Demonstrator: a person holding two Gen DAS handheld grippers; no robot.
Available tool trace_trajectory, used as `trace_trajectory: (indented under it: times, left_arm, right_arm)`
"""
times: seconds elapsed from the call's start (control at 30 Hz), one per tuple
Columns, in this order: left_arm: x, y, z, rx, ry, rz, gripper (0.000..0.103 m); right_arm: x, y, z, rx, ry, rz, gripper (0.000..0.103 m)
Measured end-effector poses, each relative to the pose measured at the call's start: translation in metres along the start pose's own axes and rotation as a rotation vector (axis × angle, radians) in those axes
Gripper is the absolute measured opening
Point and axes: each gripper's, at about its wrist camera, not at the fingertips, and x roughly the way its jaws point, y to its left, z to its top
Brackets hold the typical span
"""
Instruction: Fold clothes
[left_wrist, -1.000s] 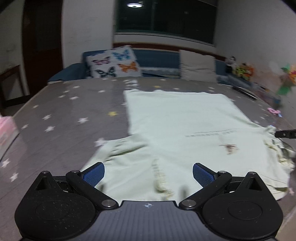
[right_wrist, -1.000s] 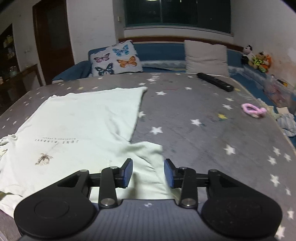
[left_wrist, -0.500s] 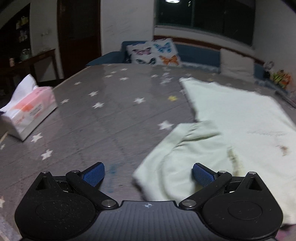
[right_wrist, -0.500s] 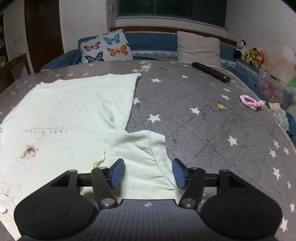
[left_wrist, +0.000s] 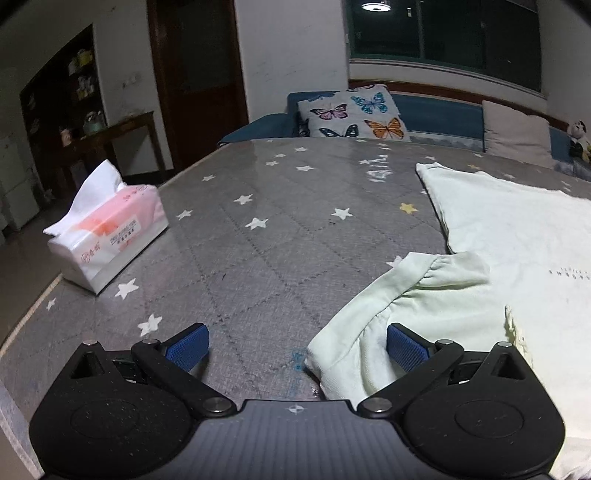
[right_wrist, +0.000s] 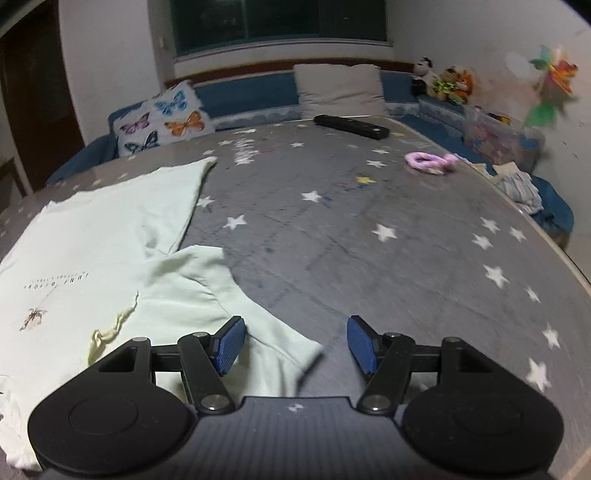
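Over the last second both grippers swung outward off the shirt's middle, so each one now lines up with a sleeve, and the right one spread its jaws wider. Looks like the sleeves are the next thing to get grabbed and folded in, though that's a guess.

The left gripper (left_wrist: 297, 341) is wide open, nothing held, the sleeve (left_wrist: 406, 295) lying by its right pad. The right gripper (right_wrist: 295, 345) is open too, the other sleeve (right_wrist: 229, 295) tucked under its left pad. Further out, the pale green shirt (right_wrist: 110, 229) lies flat and spread on the starry grey table (right_wrist: 369, 240), toward its near edge.
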Motion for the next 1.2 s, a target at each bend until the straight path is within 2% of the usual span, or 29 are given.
trace_trajectory:
  times: [0.17,0.23,0.33,0.4,0.47,0.6,0.7,0.9,1.07,1.2]
  left_arm:
    - [-0.012,0.001,0.005,-0.045,-0.006,-0.016,0.103]
    - [-0.018,0.000,0.008,-0.056,-0.015,-0.036,0.103]
    - [-0.030,-0.009,0.012,-0.050,-0.038,-0.083,0.103]
    - [-0.038,-0.019,0.013,-0.026,-0.044,-0.124,0.103]
    - [-0.044,-0.030,0.012,0.003,-0.047,-0.160,0.103]
    - [-0.054,-0.052,0.011,0.060,-0.052,-0.226,0.103]
    - [-0.057,-0.066,0.009,0.087,-0.051,-0.267,0.103]
    - [-0.063,-0.091,0.005,0.127,-0.044,-0.339,0.103]
    - [-0.065,-0.110,0.002,0.158,-0.038,-0.391,0.103]
    - [-0.068,-0.125,0.003,0.184,-0.041,-0.429,0.103]
  right_arm:
    - [-0.015,-0.012,-0.008,0.042,-0.006,0.015,0.060]
    - [-0.016,-0.010,-0.010,0.060,-0.001,0.032,0.056]
    - [-0.019,-0.007,-0.014,0.086,0.007,0.057,0.038]
    - [-0.021,-0.005,-0.017,0.104,0.012,0.074,0.015]
    - [-0.023,-0.004,-0.019,0.121,0.017,0.090,0.008]
    - [-0.036,0.004,-0.012,0.123,-0.036,0.124,0.007]
    - [-0.053,0.016,0.000,0.088,-0.082,0.181,0.007]
    - [-0.072,0.059,0.021,-0.014,-0.134,0.334,0.007]
    - [-0.062,0.099,0.030,-0.084,-0.123,0.430,0.007]
    - [-0.047,0.121,0.035,-0.075,-0.081,0.543,0.014]
